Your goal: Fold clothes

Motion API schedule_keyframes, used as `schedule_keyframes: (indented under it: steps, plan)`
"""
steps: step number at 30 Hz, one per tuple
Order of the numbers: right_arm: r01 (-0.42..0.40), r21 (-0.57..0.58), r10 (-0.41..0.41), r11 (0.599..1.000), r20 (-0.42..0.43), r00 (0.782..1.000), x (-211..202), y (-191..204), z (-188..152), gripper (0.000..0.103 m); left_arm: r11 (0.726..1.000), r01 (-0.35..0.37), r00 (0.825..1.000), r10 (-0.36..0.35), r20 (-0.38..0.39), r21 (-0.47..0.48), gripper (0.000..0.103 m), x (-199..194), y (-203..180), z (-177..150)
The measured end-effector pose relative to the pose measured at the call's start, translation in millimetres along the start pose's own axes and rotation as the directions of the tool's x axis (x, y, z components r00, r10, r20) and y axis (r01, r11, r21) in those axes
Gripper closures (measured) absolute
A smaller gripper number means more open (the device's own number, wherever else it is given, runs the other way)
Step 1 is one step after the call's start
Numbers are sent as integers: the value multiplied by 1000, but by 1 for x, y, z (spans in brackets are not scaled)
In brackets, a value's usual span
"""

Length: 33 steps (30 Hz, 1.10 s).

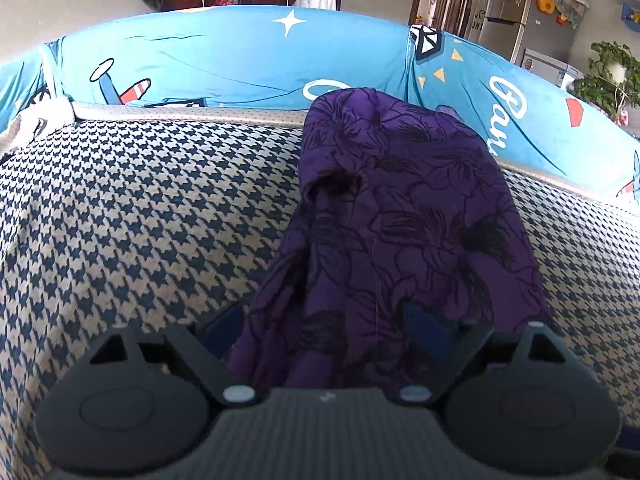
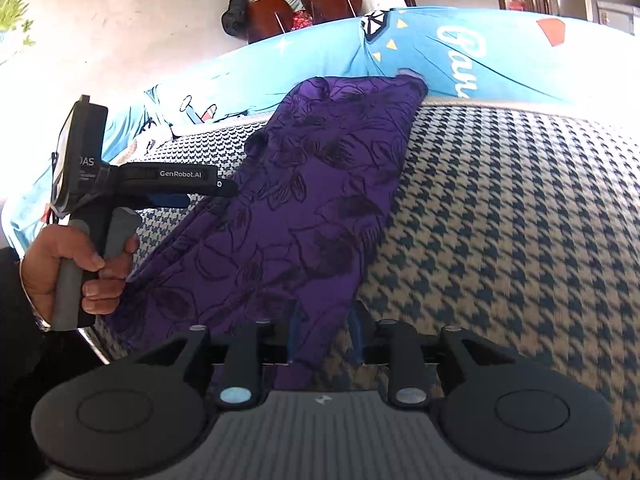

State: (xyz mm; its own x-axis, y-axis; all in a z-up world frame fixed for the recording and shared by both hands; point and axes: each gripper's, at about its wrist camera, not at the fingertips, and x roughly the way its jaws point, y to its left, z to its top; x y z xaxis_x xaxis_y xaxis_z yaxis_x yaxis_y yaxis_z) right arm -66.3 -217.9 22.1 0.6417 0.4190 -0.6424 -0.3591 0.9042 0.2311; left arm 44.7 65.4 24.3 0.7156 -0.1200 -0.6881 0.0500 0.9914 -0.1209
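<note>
The left hand-held gripper [image 1: 324,320] stands wide apart with the purple floral garment [image 1: 400,208] draped between its fingers; the right hand-held gripper [image 2: 324,332] is narrowly parted over the near hem. Beyond both, the cloth runs up the houndstooth sofa seat [image 1: 140,208]. Pinch single edges squarely, then lift evenly.

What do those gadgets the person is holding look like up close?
Each is matte black plastic. The left gripper has a grey pistol-style handle, a long black bar printed "GenRobot.AI" in white, and blue inner finger faces. The right gripper shows two round black discs, a ribbed grey centre and silver pivot pins. A dark sleeve covers the arm.
</note>
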Motion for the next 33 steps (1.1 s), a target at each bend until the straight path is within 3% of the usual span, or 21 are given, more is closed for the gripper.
schedule_keyframes:
  steps: [11, 22, 28, 33]
  plan:
    - [-28, 77, 33, 997, -56, 998, 16, -8, -9, 73, 999, 51, 999, -51, -3, 4, 37, 15, 1, 10]
    - [-39, 115, 46, 993, -59, 997, 18, -12, -14, 67, 994, 86, 996, -87, 2, 66, 47, 15, -10, 11]
    - [-41, 92, 47, 995, -58, 997, 19, -8, -15, 63, 996, 73, 997, -72, -25, 51, 55, 29, -9, 14]
    - [-46, 100, 52, 994, -57, 997, 20, -10, -15, 63, 998, 59, 998, -59, -19, 18, 55, 30, -4, 17]
